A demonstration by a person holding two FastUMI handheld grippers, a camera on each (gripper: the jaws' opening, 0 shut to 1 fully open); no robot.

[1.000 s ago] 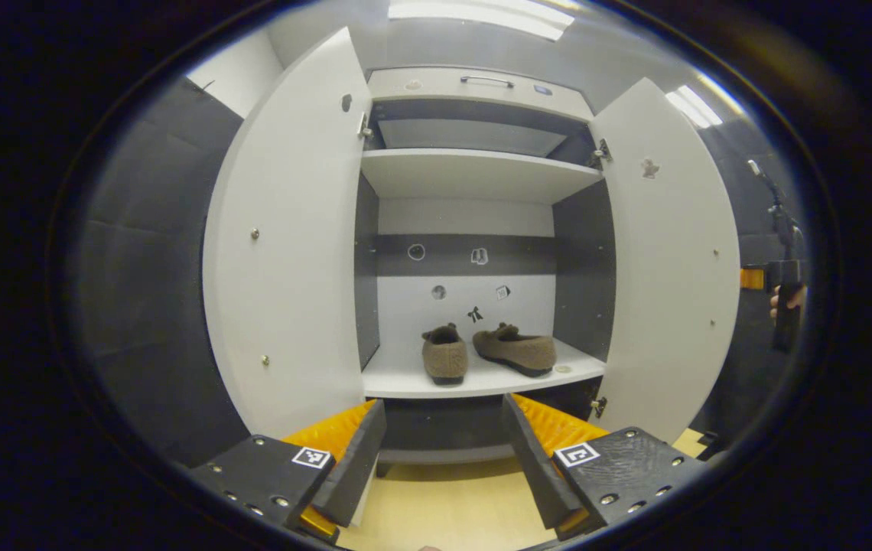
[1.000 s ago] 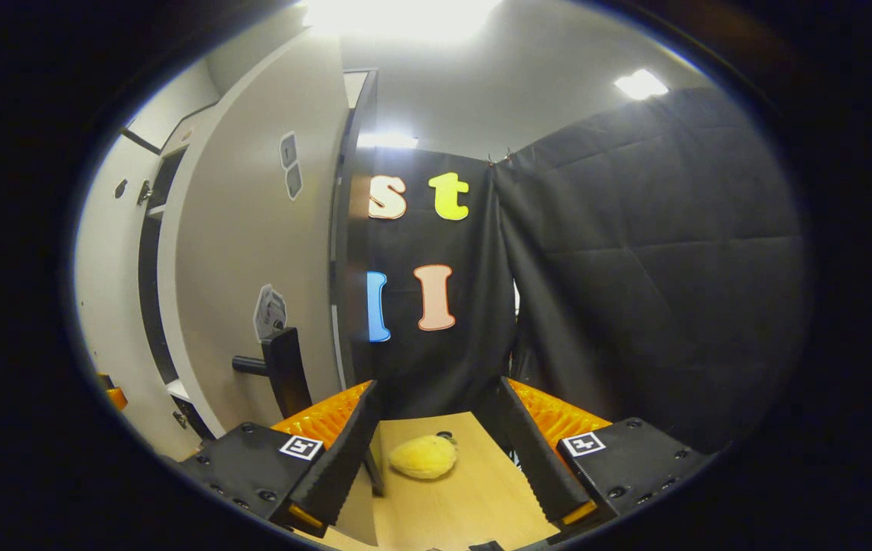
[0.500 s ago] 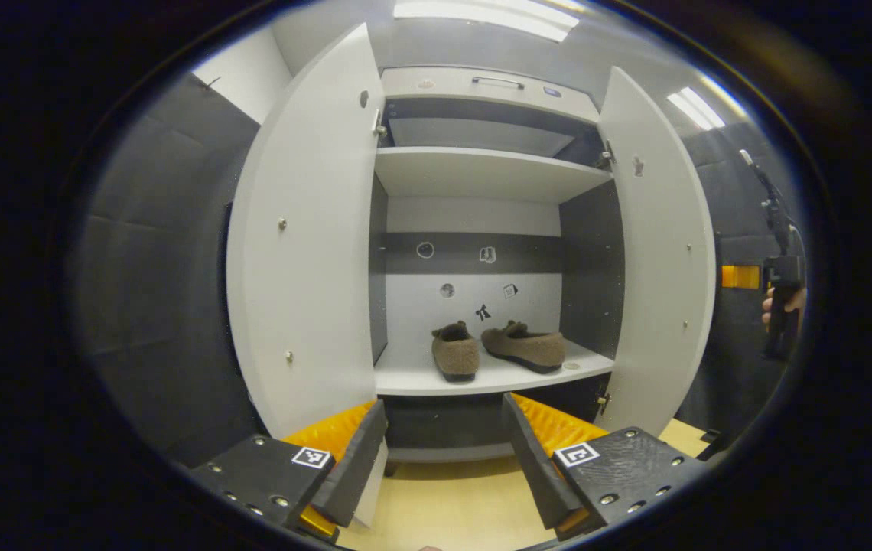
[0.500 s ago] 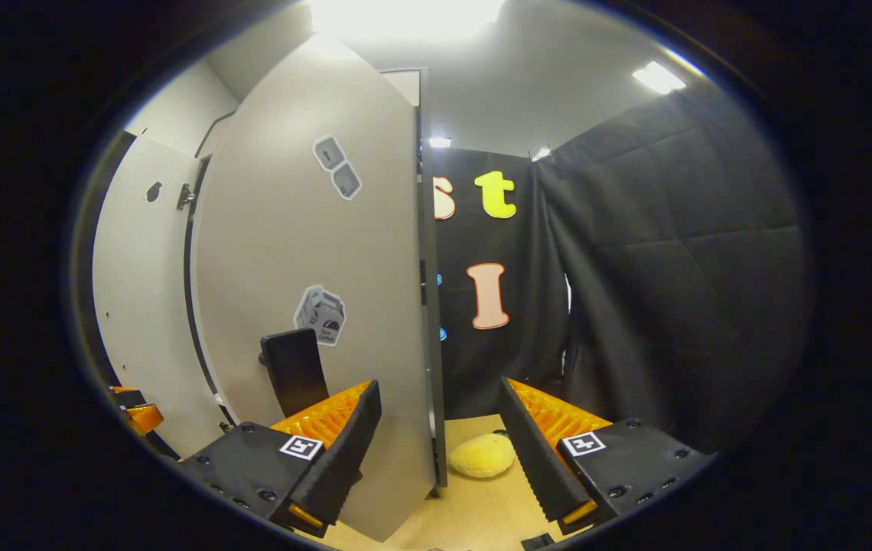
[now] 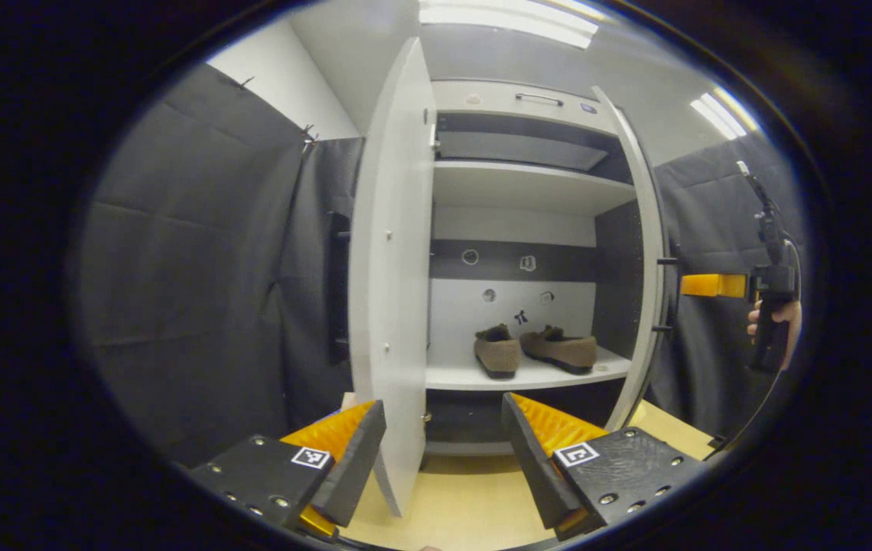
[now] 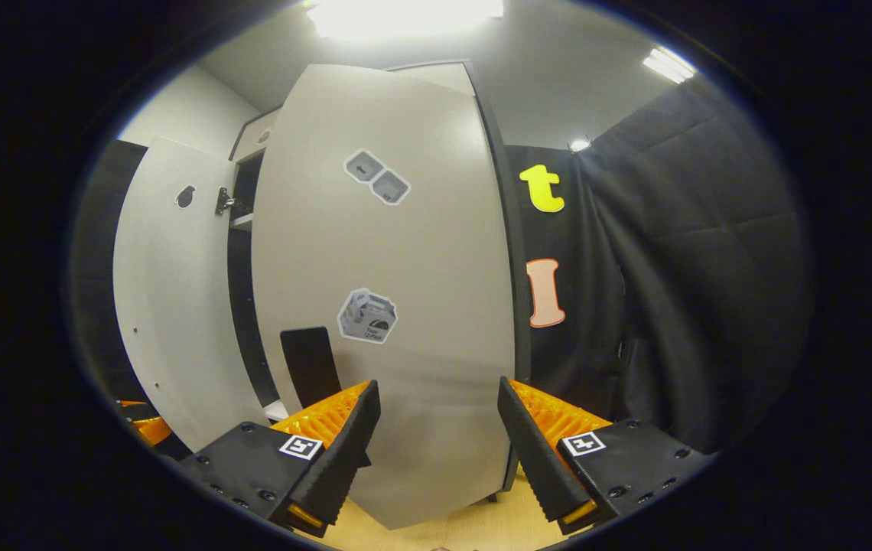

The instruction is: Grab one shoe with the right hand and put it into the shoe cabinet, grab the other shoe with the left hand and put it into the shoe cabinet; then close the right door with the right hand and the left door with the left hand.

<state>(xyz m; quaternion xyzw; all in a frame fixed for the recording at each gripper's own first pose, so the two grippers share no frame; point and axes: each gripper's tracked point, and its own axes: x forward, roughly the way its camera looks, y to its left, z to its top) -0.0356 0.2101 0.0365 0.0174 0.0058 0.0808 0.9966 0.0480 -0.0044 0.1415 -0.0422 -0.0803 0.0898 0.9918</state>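
- Two brown shoes (image 5: 535,350) side by side on the lower shelf (image 5: 528,375) of the shoe cabinet (image 5: 528,99), toes hidden toward the back.
- Left door (image 5: 394,283) nearly edge-on, between the left gripper (image 5: 444,451) fingers, jaws wide, nothing gripped.
- Right door (image 6: 390,306) part-swung, handle (image 6: 310,367) half hidden; right gripper (image 6: 440,451) jaws wide, contact hard to judge.
- Hand (image 5: 776,321) at the far edge.

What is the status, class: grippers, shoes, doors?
Both hand-held grippers open: left, right. Two brown shoes on cabinet shelf. Left door and right door part-closed. Nothing blocking.
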